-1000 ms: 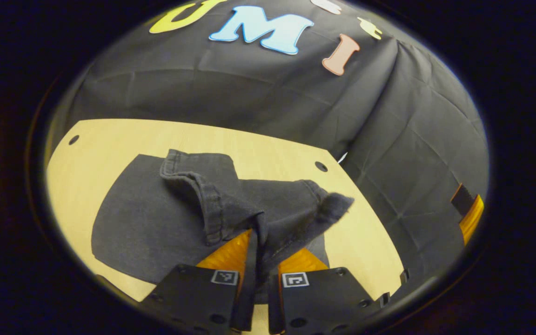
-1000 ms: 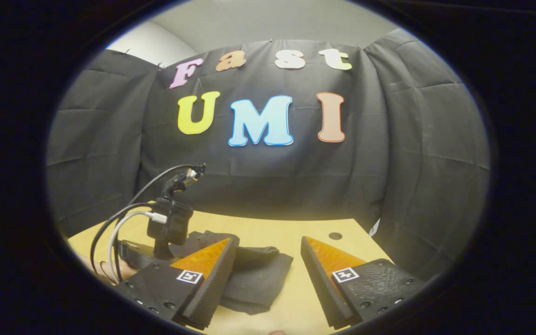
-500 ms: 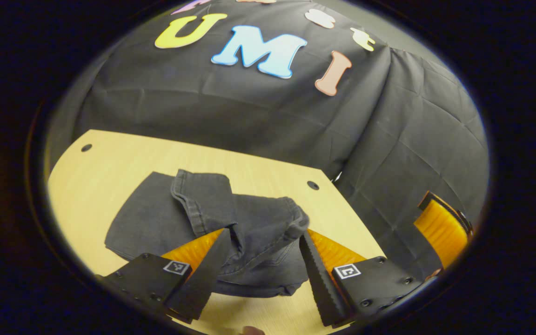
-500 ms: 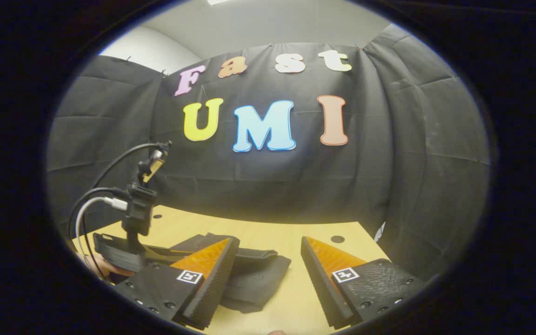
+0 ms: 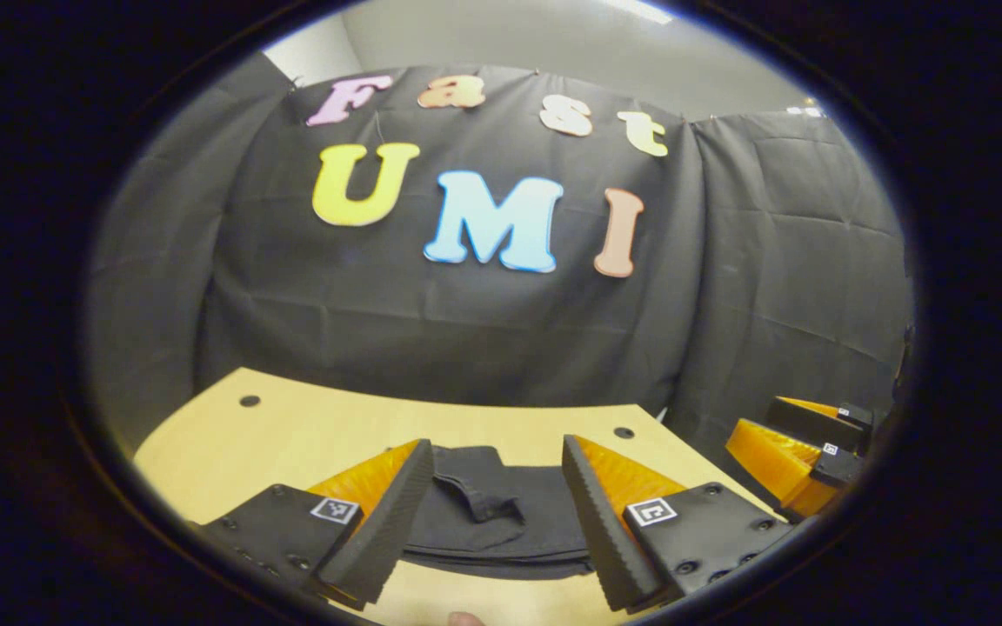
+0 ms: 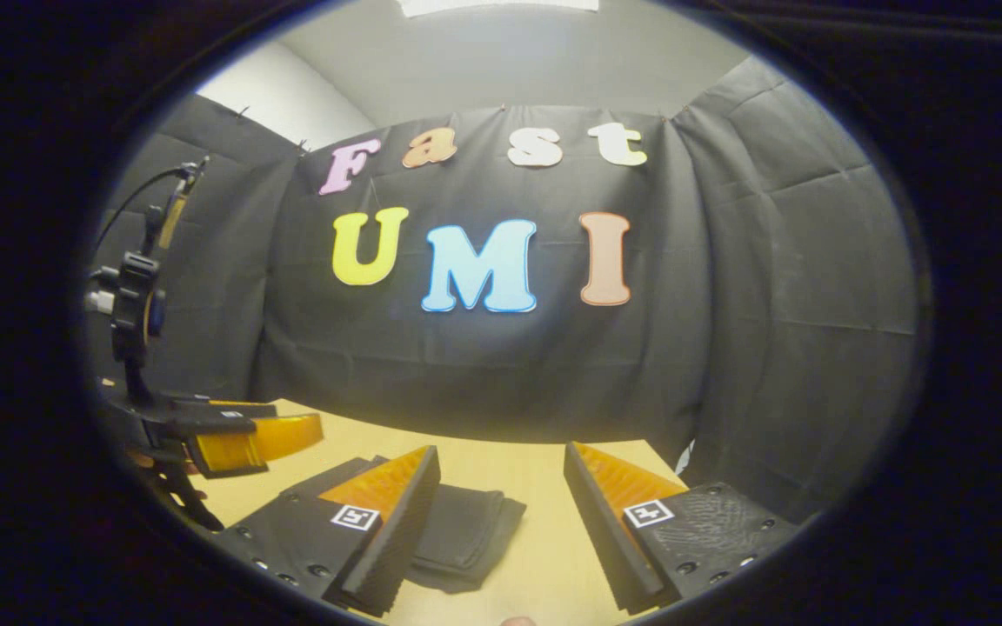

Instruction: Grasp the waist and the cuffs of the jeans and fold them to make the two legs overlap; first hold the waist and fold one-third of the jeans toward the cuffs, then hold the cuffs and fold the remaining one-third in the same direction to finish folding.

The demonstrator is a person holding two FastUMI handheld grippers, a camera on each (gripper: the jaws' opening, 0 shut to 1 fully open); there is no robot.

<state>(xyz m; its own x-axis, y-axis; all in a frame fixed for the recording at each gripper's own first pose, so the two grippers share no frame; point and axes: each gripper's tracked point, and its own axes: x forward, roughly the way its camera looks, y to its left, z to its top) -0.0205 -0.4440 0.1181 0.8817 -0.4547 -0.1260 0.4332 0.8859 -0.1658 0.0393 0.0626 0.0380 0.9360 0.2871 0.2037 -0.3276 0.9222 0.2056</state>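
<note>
Dark grey jeans [image 5: 492,517] lie folded in a flat stack on the light wooden table [image 5: 292,435], a cuff hem lying crumpled on top. My left gripper [image 5: 495,465] is open and raised above the near side of the stack, nothing between its fingers. In the right gripper view the same folded jeans [image 6: 466,535] sit low and left of centre. My right gripper [image 6: 501,465] is open too, lifted off the table, with its left finger [image 6: 388,522] in front of the stack. The left gripper [image 6: 236,435] hangs at the left of that view, off the cloth.
The table has round holes near its far corners [image 5: 250,401] [image 5: 623,432]. The black cloth wall stands close behind its far edge. The right gripper [image 5: 801,452] shows at the right edge of the left gripper view. Cables trail from the camera mount [image 6: 131,296] on the left gripper.
My left gripper opened and let go of the cuff, then rose and tilted up from the jeans, which settled into a flat stack. The right gripper stayed open and tipped slightly upward.
</note>
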